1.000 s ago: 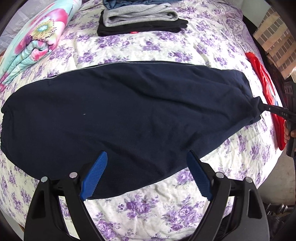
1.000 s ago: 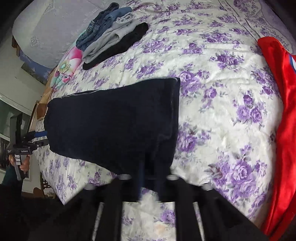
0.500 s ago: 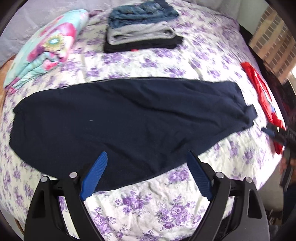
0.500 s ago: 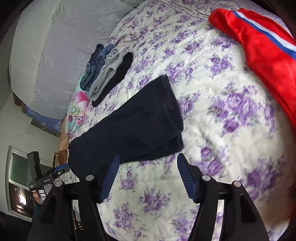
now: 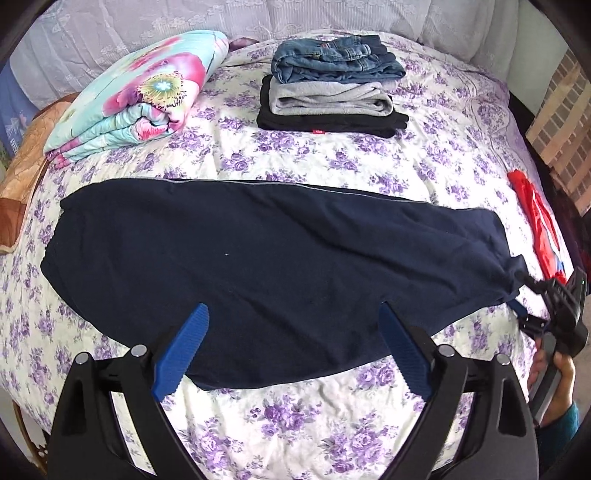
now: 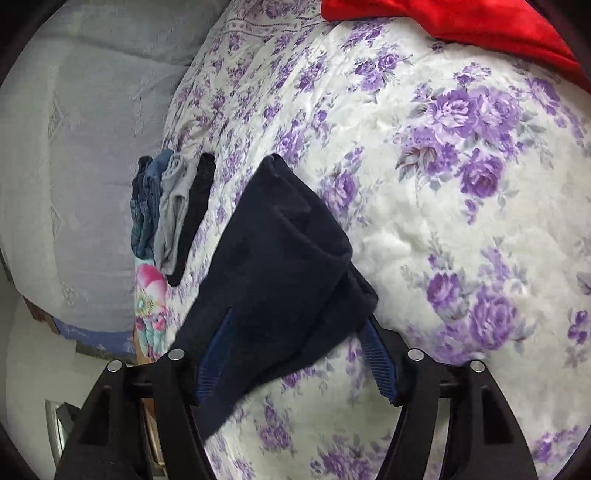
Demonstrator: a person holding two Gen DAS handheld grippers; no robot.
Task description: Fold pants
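Dark navy pants (image 5: pixel 273 266) lie folded lengthwise across the flowered bedspread (image 5: pixel 295 424), waist at the left, leg ends at the right. My left gripper (image 5: pixel 295 350) is open and empty, hovering over the near edge of the pants. My right gripper (image 6: pixel 299 354) is open with the leg ends (image 6: pixel 280 258) lying between its blue fingers (image 6: pixel 376 354); the jaws stand wide apart around the cloth. The right gripper also shows in the left wrist view (image 5: pixel 532 306) at the leg ends.
A stack of folded clothes (image 5: pixel 332 99), jeans on top, sits at the back of the bed. A rolled floral quilt (image 5: pixel 129 99) lies back left. A red garment (image 5: pixel 543 229) lies at the right edge, also in the right wrist view (image 6: pixel 461 22).
The right gripper let go of the leg ends, pulled back, and now is open around them again. The left gripper backed away and higher, staying open.
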